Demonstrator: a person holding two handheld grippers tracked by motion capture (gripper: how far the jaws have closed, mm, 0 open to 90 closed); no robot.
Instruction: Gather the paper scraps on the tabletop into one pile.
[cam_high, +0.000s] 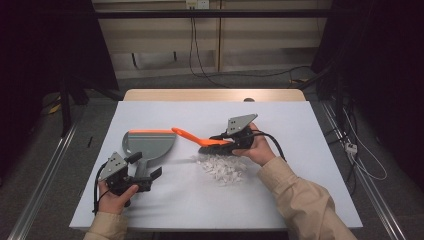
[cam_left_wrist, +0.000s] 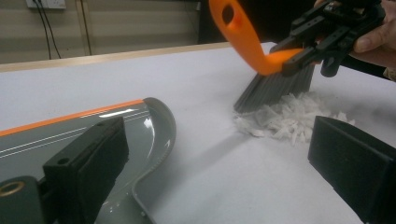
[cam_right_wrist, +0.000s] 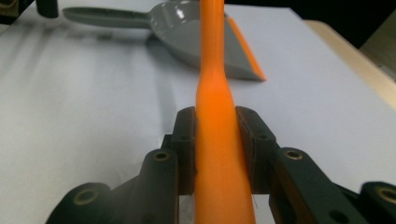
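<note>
A grey dustpan (cam_high: 149, 144) with an orange front lip lies on the white table (cam_high: 300, 190), mouth facing away from me. Its handle (cam_high: 143, 167) runs back between the wide jaws of my left gripper (cam_high: 145, 166), which stands open, pads apart from it. My right gripper (cam_high: 214, 140) is shut on the orange handle of a hand brush (cam_high: 190, 135). The dark bristles (cam_left_wrist: 275, 88) rest at the far edge of a pile of white paper scraps (cam_high: 222, 168). In the right gripper view both pads (cam_right_wrist: 187, 140) press the brush handle (cam_right_wrist: 217, 154), and the dustpan (cam_right_wrist: 196, 32) lies beyond.
Bare table top lies between the dustpan and the scraps (cam_left_wrist: 289, 119). A wooden table edge (cam_high: 215, 95) shows behind the white surface. Cables trail on the floor at the back and right (cam_high: 360, 155).
</note>
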